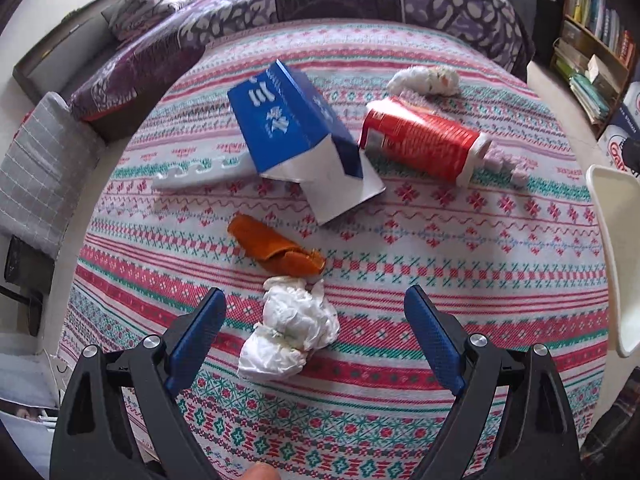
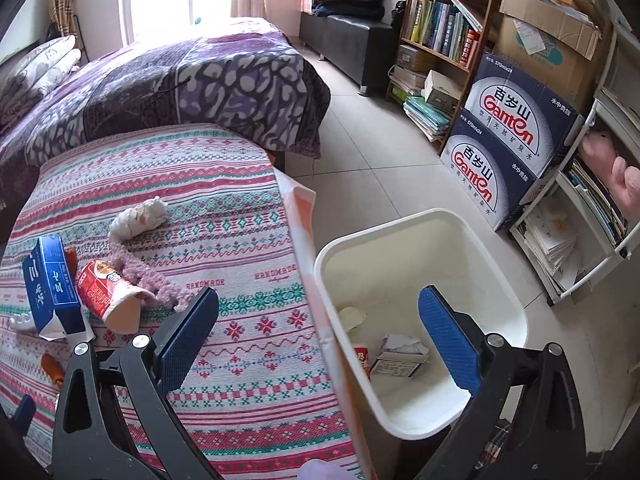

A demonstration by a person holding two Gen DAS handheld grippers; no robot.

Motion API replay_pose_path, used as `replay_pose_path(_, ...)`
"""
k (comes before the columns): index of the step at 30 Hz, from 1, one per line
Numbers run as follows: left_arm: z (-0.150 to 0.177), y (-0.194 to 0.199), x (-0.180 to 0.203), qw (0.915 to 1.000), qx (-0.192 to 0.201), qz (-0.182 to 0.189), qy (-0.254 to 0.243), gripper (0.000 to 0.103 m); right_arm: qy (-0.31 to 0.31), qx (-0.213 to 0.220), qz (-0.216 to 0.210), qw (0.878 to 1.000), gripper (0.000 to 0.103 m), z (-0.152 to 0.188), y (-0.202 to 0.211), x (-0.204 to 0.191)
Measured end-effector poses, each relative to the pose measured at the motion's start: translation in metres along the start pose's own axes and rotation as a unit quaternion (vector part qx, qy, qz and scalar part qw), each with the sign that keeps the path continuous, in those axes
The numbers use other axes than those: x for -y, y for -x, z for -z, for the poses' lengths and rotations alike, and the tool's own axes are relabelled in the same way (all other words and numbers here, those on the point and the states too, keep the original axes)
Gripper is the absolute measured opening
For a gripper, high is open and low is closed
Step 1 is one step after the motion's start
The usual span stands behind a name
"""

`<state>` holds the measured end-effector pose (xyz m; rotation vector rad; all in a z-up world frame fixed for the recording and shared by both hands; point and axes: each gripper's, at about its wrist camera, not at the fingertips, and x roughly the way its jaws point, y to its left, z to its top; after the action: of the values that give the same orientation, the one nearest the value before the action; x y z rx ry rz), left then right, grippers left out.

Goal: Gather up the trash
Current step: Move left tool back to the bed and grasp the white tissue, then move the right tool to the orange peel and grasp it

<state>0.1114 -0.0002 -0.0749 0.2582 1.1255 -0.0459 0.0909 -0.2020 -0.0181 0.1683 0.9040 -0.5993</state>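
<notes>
- Our left tool (image 1: 316, 300) hangs with its blue pads spread wide and nothing between them, right over the crumpled white tissue wad (image 1: 290, 330) at the near edge of the patterned red-and-teal woven bedspread (image 1: 460, 248).
- Right tool (image 2: 320, 320) is also wide and empty, straddling the bed edge and the white plastic bin (image 2: 516, 300) on the floor to the right.
- Best bet for the grab, we reckon: drop straight down so the pads bracket the wad at its fattest part, then close gently. It's soft, so it'll squash, and a shallow pinch could just tear off a corner.
- Watch the curled orange peel (image 1: 276, 250), which sits just beyond the tissue, nearly touching. Easy to snag both.
- Further off: the blue-and-white opened carton (image 1: 296, 140), the red paper cup on its side (image 1: 420, 140), a second tissue ball (image 1: 426, 80).
- Hard to tell: what the grey strip (image 1: 200, 174) poking out from under the carton is. The bin already holds a few scraps, but the right tool's finger covers part of them.
</notes>
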Motion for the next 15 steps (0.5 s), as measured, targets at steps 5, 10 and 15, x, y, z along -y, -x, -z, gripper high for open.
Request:
replay_pose_path(5, 0.006, -0.021, -0.020, 0.9992, -0.033, 0.020, 0.012, 0.079, 0.023, -0.015, -0.012, 1.000, 0.096, 0.004, -0.005, -0.025)
replay_pose_path(10, 0.012, -0.025, -0.035, 0.9960, -0.057, 0.063, 0.028, 0.049, 0.033, -0.031, -0.030, 0.999, 0.096, 0.009, -0.009, -0.043)
replay_pose_path(15, 0.016, -0.018, -0.055, 0.9949, -0.049, 0.077, 0.044, 0.038, 0.052, -0.044, -0.052, 0.996, 0.096, 0.016, -0.012, -0.067)
